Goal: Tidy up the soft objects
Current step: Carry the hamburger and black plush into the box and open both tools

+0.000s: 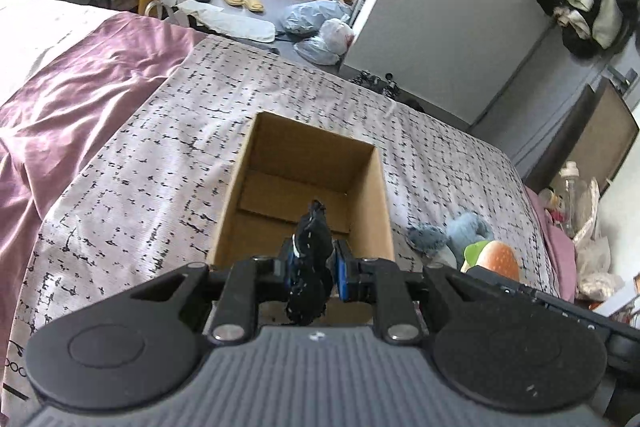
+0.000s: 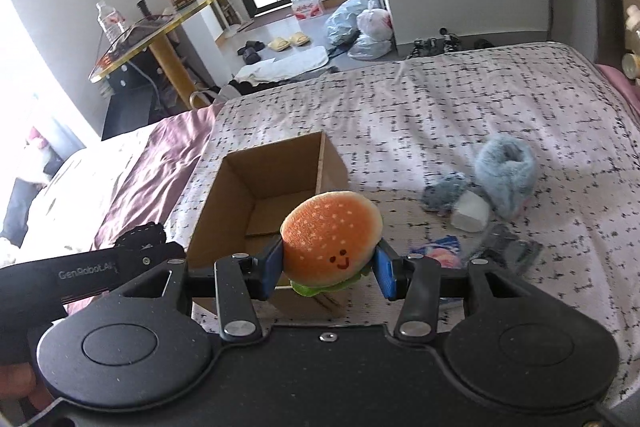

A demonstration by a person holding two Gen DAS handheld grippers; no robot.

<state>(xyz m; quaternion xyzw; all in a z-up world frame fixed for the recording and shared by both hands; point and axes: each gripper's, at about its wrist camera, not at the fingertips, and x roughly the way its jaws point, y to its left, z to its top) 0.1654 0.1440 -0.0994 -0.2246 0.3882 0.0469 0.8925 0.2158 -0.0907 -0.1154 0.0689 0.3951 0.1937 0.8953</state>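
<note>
An open cardboard box (image 1: 362, 187) stands on the patterned bed; its inside shows no objects. My left gripper (image 1: 311, 267) is shut on a black soft item with white stitching (image 1: 310, 247), held at the box's near edge. My right gripper (image 2: 328, 269) is shut on a plush hamburger (image 2: 332, 231) with a smiley face, held just right of the box (image 2: 224, 211). The hamburger also shows in the left wrist view (image 1: 494, 255). The left gripper's body (image 2: 88, 275) and the black item (image 2: 144, 233) show at the left of the right wrist view.
Fluffy blue plush items (image 2: 506, 175) (image 1: 466, 229), a small grey-blue one (image 2: 444, 193), a white block (image 2: 470, 215) and a flat printed packet (image 2: 440, 253) lie on the bedspread (image 2: 440, 107) right of the box. A purple quilt (image 1: 80, 87) lies left.
</note>
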